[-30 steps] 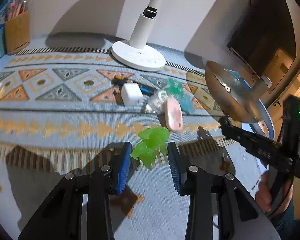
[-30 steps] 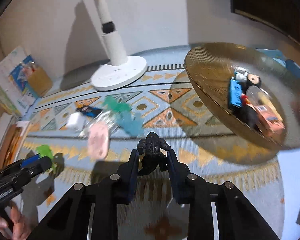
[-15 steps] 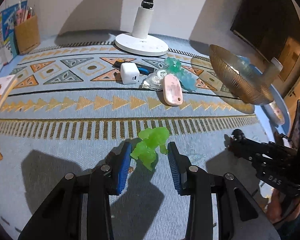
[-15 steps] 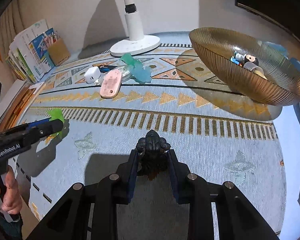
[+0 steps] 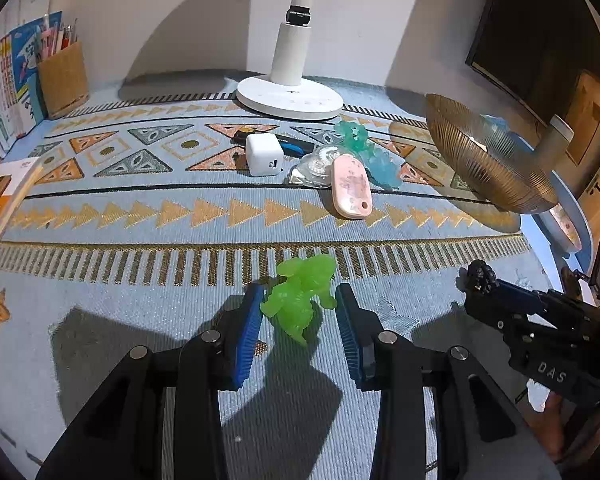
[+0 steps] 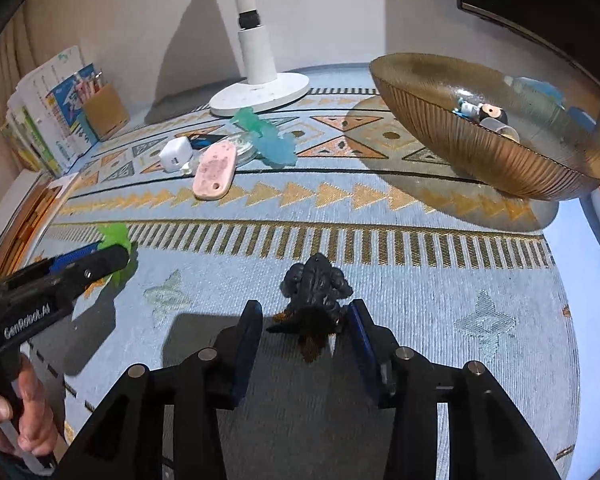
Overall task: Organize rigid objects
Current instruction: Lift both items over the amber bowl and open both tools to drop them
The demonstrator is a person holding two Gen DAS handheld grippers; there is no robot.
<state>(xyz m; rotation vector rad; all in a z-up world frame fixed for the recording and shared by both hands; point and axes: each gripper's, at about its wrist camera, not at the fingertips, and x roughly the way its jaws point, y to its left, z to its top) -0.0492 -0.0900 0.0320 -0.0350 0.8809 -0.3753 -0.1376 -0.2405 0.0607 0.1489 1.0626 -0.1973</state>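
Two figures low over mat: your right gripper (image 6: 305, 332) was opening, jaws astride black figure (image 6: 315, 292), standing upright; left gripper (image 5: 300, 318) clamped green figure (image 5: 300, 294).

Left tongs (image 5: 298, 312) clamped, right tongs (image 6: 306, 330) opening, both down-tilted.

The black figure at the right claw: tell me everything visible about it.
The black figure is a small, lumpy, dark creature toy, apparently matte plastic, with brownish bits at its lower end. It lies on the patterned blue cloth between the right claw, whose jaws are opening and stand clear of it on both sides.
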